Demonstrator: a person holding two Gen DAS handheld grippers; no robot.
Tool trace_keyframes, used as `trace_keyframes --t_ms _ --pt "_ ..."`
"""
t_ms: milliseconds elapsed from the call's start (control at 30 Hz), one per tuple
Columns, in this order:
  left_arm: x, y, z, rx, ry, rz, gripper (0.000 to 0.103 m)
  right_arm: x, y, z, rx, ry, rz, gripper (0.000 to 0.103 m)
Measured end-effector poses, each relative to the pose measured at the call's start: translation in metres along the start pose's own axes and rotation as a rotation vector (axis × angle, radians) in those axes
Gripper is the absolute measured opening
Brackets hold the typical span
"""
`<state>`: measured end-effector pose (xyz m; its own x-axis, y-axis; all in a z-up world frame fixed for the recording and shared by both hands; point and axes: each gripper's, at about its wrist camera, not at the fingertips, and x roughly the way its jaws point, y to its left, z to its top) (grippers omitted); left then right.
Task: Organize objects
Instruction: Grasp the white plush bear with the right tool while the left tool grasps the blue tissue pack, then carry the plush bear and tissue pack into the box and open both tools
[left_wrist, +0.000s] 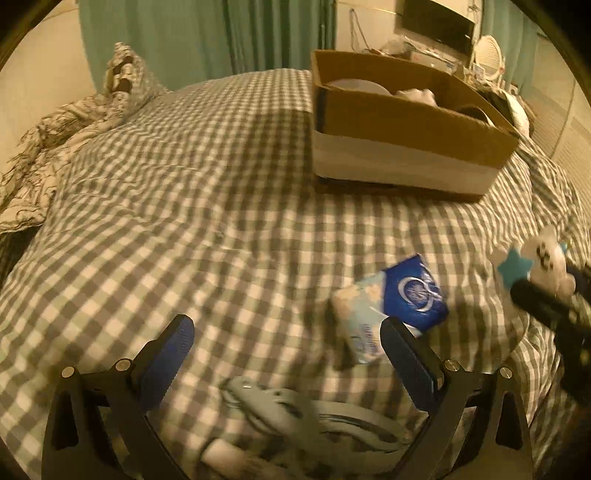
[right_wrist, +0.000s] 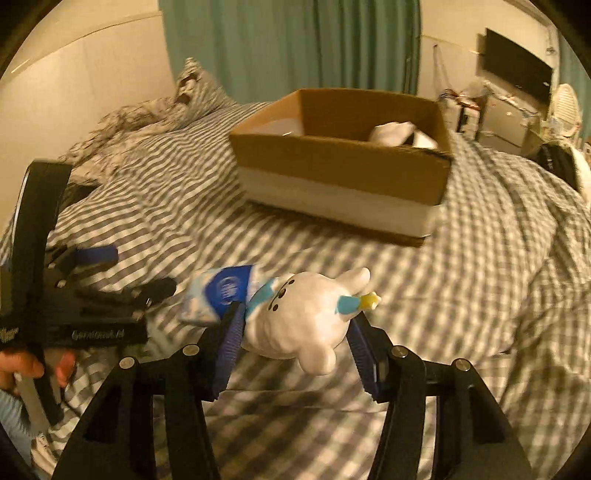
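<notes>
My right gripper (right_wrist: 297, 323) is shut on a white plush toy (right_wrist: 299, 314) with a blue hat and scarf, held above the checked bed; the toy also shows at the right edge of the left wrist view (left_wrist: 546, 258). My left gripper (left_wrist: 288, 328) is open and empty, low over the bed. A blue and white tissue pack (left_wrist: 391, 306) lies on the cover just beyond its right finger, and shows in the right wrist view (right_wrist: 221, 293). A grey and white garment (left_wrist: 295, 417) lies under the left gripper. An open cardboard box (left_wrist: 402, 147) (right_wrist: 343, 166) stands further back, holding white items.
The grey checked bed cover (left_wrist: 184, 221) spreads all around. A patterned pillow and rumpled blanket (left_wrist: 74, 122) lie at the far left. Green curtains (right_wrist: 295, 44), a wall screen (right_wrist: 517, 70) and a cluttered desk stand behind the bed.
</notes>
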<state>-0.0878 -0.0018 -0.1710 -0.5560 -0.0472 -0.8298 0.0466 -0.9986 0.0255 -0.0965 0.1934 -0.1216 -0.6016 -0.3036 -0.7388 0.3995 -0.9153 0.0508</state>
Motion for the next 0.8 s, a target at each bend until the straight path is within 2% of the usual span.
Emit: trace_keyframes --t_ms 233,433,633,733,800 --pt "0.009 -0.033 0.003 0.048 0.011 -0.060 0.103 -0.005 -0.029 -0.001 0.048 -0.012 -0.061 0.055" --pt "0.023 -0.045 0.009 0.015 0.038 -0.129 0.103 -0.004 -0.034 -0.002 0.063 -0.014 -0.072 0.055" --pt "0.035 -0.049 0.012 -0.017 0.064 -0.165 0.103 -0.002 -0.037 -0.005 0.070 -0.009 -0.079 0.055" --pt "0.036 -0.053 0.009 0.000 0.061 -0.173 0.103 -0.001 -0.037 -0.005 0.074 -0.006 -0.081 0.055" --pt "0.036 -0.054 0.008 0.015 0.064 -0.173 0.094 -0.001 -0.037 -0.005 0.073 -0.005 -0.084 0.055"
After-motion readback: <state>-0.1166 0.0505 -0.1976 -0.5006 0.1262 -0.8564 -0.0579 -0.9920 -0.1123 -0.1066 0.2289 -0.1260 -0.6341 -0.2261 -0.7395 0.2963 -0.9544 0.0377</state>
